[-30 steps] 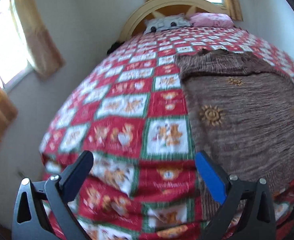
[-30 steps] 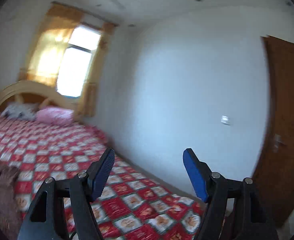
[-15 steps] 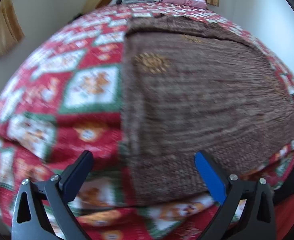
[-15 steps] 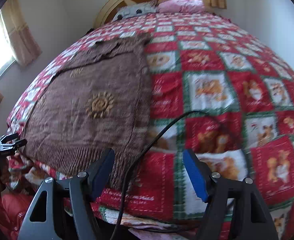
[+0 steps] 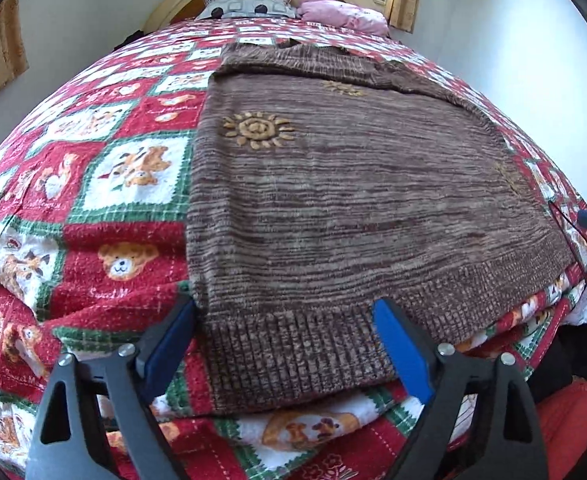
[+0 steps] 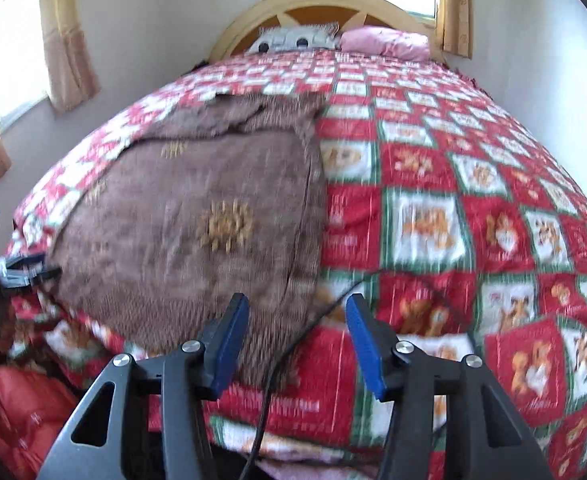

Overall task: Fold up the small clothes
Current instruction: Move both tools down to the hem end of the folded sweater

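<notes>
A brown knit sweater (image 5: 353, 200) with orange sun motifs lies flat on the red, green and white quilt (image 5: 93, 200). Its ribbed hem hangs at the bed's near edge. My left gripper (image 5: 285, 320) hovers at the hem's left corner. Its jaws are closing with the hem between them, and the pads are not pressing. In the right wrist view the sweater (image 6: 197, 220) is blurred. My right gripper (image 6: 297, 320) straddles the hem's right corner. Its jaws are closing too, with cloth and a black cable (image 6: 293, 340) between them.
A grey pillow (image 5: 245, 6) and a pink pillow (image 5: 341, 16) lie against the curved headboard (image 6: 333, 4). Walls and curtained windows close in both sides of the bed. Red padded fabric (image 6: 21, 412) sits below the bed's near edge.
Both views tipped down onto the bed. The right one swung from the wall and door to the sweater's right corner. The left slid right onto the hem. Both pairs of jaws have narrowed.
</notes>
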`<state>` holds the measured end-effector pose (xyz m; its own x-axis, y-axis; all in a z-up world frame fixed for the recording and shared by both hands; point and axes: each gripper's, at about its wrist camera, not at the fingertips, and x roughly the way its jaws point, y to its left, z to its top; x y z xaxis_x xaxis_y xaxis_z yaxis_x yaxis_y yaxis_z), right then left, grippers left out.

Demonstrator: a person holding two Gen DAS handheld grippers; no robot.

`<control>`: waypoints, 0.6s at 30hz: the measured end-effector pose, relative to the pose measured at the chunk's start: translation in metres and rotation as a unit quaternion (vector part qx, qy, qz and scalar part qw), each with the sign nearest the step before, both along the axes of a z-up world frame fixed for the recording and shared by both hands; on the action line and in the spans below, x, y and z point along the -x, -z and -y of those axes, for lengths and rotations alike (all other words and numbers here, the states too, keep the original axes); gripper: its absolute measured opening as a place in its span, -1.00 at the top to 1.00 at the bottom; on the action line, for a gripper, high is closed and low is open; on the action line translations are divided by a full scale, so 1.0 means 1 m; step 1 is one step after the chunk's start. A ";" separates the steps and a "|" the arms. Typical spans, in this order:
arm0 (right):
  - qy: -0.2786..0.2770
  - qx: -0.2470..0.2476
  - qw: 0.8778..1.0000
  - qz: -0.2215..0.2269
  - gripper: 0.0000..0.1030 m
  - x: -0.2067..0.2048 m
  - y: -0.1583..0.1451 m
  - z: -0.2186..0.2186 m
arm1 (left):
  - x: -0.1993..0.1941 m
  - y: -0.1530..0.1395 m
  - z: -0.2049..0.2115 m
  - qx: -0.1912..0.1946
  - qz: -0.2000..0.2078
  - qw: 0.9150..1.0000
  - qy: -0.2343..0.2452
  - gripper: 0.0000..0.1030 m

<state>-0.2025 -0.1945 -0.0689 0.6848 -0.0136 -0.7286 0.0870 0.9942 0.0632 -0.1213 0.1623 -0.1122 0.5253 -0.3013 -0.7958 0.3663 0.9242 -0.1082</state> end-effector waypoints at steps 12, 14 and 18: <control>-0.027 -0.064 0.994 -0.080 -0.02 -0.075 0.038 0.004 | -0.006 0.003 0.009 0.012 0.000 1.000 0.015 -0.91; -0.041 -0.076 0.990 -0.110 -0.02 -0.066 0.040 0.002 | -0.006 0.003 0.008 0.019 0.001 1.000 0.017 -0.91; -0.084 -0.087 0.983 -0.135 -0.01 -0.041 0.038 -0.009 | -0.002 -0.001 0.010 0.035 0.003 0.999 0.029 -0.43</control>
